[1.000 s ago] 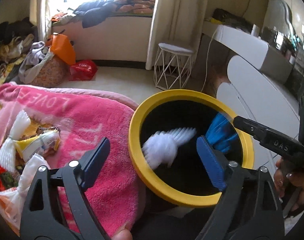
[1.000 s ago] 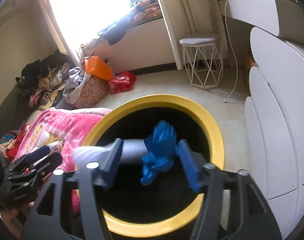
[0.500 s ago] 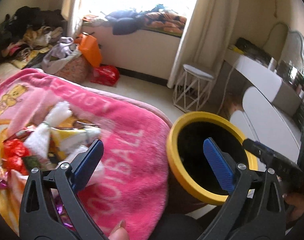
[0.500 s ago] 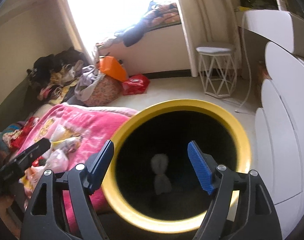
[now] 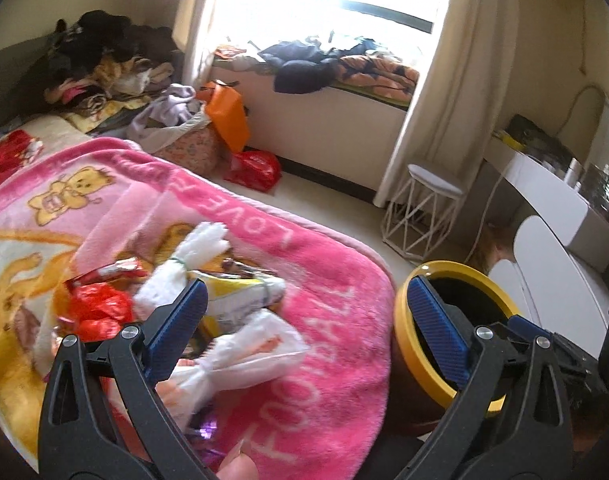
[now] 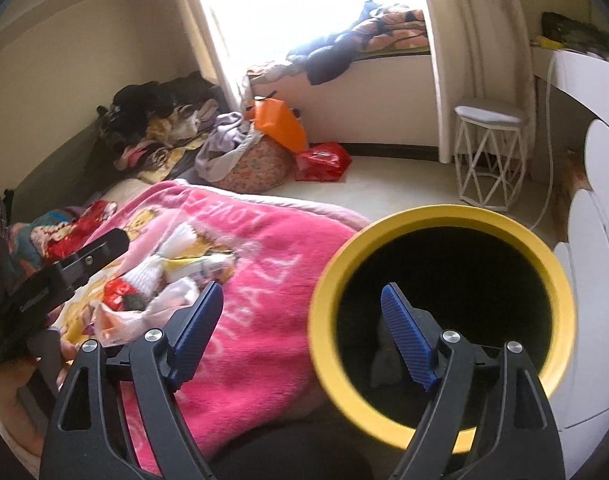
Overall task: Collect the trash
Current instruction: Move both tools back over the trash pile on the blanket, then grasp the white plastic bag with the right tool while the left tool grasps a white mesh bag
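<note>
A yellow-rimmed black bin (image 6: 444,320) stands beside the bed; it also shows in the left wrist view (image 5: 424,280). A pile of trash lies on the pink blanket (image 5: 304,360): a white tied bag (image 5: 256,344), a white tufted wrapper (image 5: 184,264), a yellow packet (image 5: 240,292) and red wrappers (image 5: 96,308). The pile also shows in the right wrist view (image 6: 156,284). My left gripper (image 5: 304,312) is open and empty, its left finger over the pile. My right gripper (image 6: 300,328) is open and empty over the bin's left rim. Pale trash lies inside the bin (image 6: 384,360).
A white wire stool (image 5: 424,208) stands on the floor by the curtain. A red bag (image 5: 256,168), an orange bag (image 5: 228,116) and a full basket (image 5: 184,140) sit past the bed. White drawers (image 6: 596,280) stand right of the bin. Clothes are heaped at the far left.
Both grippers let their trash drop into the bin and opened. The left gripper has swung left from the bin to the pile. The right gripper has shifted left toward the bin's rim.
</note>
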Demonstrator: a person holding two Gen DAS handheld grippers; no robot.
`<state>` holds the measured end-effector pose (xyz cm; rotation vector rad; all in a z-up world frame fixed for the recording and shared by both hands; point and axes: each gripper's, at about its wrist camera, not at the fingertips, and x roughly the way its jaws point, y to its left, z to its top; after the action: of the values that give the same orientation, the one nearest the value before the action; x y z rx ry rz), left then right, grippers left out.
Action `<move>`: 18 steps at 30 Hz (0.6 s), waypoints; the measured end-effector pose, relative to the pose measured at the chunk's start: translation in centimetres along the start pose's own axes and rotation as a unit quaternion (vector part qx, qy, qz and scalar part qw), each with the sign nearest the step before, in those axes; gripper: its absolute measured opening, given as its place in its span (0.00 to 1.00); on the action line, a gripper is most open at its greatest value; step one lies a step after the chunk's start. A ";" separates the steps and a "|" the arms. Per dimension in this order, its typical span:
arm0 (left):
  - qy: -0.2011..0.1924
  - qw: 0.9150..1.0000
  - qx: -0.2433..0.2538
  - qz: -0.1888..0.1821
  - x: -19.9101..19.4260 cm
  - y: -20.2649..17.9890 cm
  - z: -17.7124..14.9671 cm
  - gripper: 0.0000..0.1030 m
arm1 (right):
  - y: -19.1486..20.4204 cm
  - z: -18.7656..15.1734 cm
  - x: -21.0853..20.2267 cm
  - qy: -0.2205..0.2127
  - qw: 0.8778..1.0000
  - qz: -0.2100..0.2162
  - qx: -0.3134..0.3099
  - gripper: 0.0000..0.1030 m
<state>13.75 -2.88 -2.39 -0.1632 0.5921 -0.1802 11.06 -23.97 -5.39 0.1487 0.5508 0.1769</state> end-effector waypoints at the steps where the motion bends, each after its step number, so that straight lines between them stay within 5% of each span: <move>1: 0.000 1.000 -0.003 0.003 -0.1 0.4 0.0 0.89 | 0.7 0.0 0.3 0.002 1.000 0.005 -0.005 0.77; 18: 0.044 0.995 -0.066 0.065 0.3 10.7 0.8 0.87 | 8.9 0.5 7.4 0.067 0.994 0.062 -0.054 0.84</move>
<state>15.77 7.54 -4.13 -0.2444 0.7001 -0.0211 16.36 -13.82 -7.07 0.0668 0.6649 0.3394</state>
